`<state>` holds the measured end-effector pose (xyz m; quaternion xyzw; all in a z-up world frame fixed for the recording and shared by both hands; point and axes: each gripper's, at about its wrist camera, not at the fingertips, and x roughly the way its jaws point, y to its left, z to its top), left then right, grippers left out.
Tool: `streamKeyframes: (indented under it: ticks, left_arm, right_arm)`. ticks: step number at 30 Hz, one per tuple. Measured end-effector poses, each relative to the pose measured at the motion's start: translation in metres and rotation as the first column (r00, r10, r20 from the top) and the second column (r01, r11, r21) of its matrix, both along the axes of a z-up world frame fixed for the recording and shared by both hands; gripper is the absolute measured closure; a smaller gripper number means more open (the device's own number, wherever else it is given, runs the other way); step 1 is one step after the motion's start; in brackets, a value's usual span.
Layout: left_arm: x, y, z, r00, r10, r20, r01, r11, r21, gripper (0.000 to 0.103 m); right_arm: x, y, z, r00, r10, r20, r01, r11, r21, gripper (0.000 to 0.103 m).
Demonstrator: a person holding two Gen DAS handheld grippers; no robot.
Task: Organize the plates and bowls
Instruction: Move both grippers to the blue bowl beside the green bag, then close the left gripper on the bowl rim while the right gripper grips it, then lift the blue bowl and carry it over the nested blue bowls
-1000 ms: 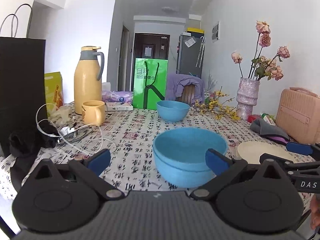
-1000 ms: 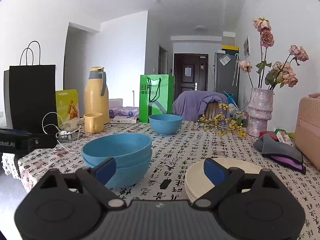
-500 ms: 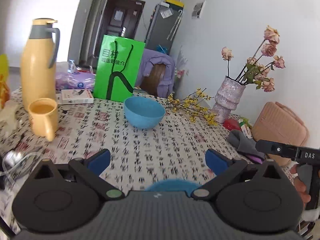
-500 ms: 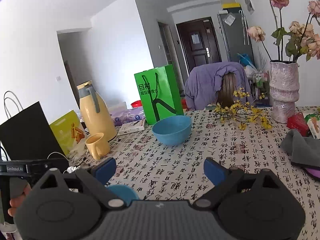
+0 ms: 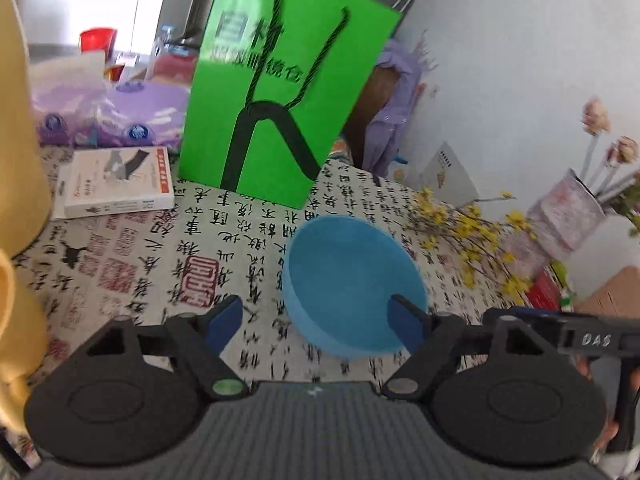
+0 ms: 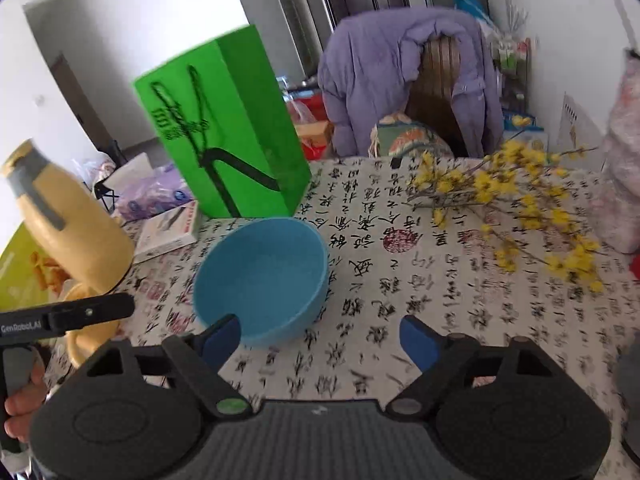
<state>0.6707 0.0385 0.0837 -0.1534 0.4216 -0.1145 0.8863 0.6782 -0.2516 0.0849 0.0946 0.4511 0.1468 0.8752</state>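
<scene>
A: On the desk [image 5: 120, 264], before the green bag [image 5: 280, 92], sits my blue bowl [image 5: 352, 280].
B: Grippers?
A: Left gripper [image 5: 316, 322] and right gripper [image 6: 320, 338] closing, nothing gripped; bowl rim beside one pad each.

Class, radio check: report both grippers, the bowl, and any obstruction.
Left gripper and right gripper closing, nothing gripped. Blue bowl upright on the tablecloth, between both. Green bag stands just behind it; approach unobstructed.
</scene>
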Motion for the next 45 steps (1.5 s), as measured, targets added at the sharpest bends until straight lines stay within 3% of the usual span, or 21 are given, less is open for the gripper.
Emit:
streamKeyframes:
  ticks: [3,8,9,12,14,20,28,37,45]
  left_arm:
    - [0.028,-0.007,-0.023,0.999,0.019,-0.044,-0.019,1.0,-0.005,0.035]
    - [0.05,-0.019,-0.053,0.995,0.014,-0.094,-0.015,1.0,-0.002,0.065]
    - [0.051,-0.019,-0.056,0.995,0.018,-0.099,-0.018,1.0,-0.001,0.066]
    - [0.054,-0.019,-0.061,0.993,0.037,-0.109,-0.036,0.999,0.011,0.087]
    - [0.054,-0.018,-0.062,0.993,0.042,-0.115,-0.041,0.999,0.008,0.089]
    - [0.035,-0.028,-0.048,0.993,0.051,-0.108,-0.046,0.998,0.045,0.094]
    - [-0.028,-0.044,0.004,0.998,0.047,-0.052,-0.043,0.996,0.077,0.095]
    - [-0.129,-0.069,0.062,0.999,0.034,0.037,-0.038,0.994,0.105,0.094]
    - [-0.221,-0.087,0.087,0.996,0.013,0.088,-0.023,0.993,0.119,0.093]
  right_arm:
    - [0.036,0.016,-0.027,0.998,-0.026,-0.054,0.025,1.0,-0.01,0.03]
    - [0.065,0.043,-0.061,0.995,-0.035,-0.091,0.03,0.998,-0.056,0.051]
    - [0.068,0.046,-0.065,0.995,-0.042,-0.093,0.036,0.998,-0.058,0.053]
    - [0.073,0.051,-0.074,0.993,-0.062,-0.096,0.055,0.996,-0.069,0.073]
    - [0.073,0.052,-0.076,0.992,-0.083,-0.092,0.075,0.993,-0.087,0.091]
    - [0.059,0.051,-0.062,0.995,-0.088,-0.041,0.082,0.989,-0.123,0.095]
    - [0.003,0.037,-0.011,0.998,-0.053,0.02,0.055,0.992,-0.111,0.094]
    - [-0.094,0.013,0.041,0.994,-0.016,0.105,0.025,0.996,-0.083,0.094]
    - [-0.19,-0.007,0.068,0.988,0.021,0.155,-0.008,0.997,-0.08,0.094]
